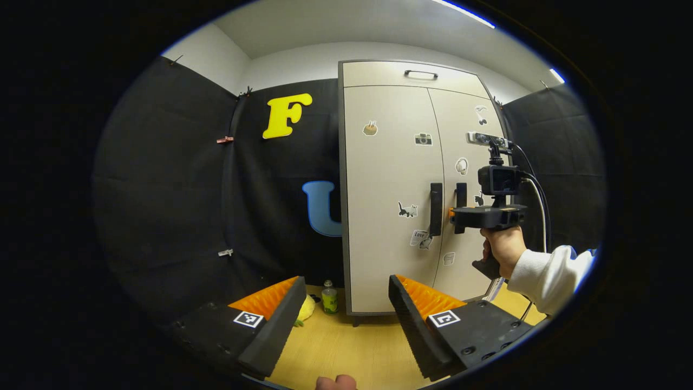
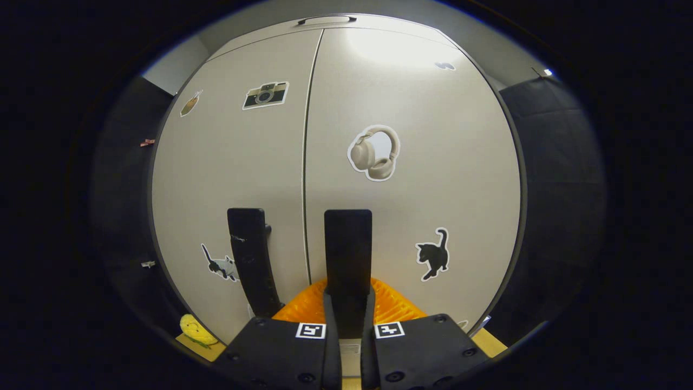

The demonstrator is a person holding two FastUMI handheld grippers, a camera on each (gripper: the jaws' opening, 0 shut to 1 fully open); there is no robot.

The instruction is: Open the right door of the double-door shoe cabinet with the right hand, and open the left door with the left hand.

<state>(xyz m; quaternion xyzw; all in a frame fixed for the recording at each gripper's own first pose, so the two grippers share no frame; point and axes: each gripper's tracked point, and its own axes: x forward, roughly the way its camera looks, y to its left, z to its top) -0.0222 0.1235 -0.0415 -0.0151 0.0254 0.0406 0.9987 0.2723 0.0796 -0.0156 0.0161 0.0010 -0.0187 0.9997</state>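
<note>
Your right tongs (image 2: 349, 319) hide the right handle's (image 2: 348, 249) base, clamped on it | left tongs (image 1: 344, 319) gape, empty, lower centre.

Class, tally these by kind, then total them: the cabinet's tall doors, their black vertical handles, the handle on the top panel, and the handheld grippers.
Tall doors: 2 (left door, right door)
Vertical handles: 2 (left handle, right handle)
Top handle: 1
Grippers: 2 (left gripper, right gripper)
Total: 7
</note>
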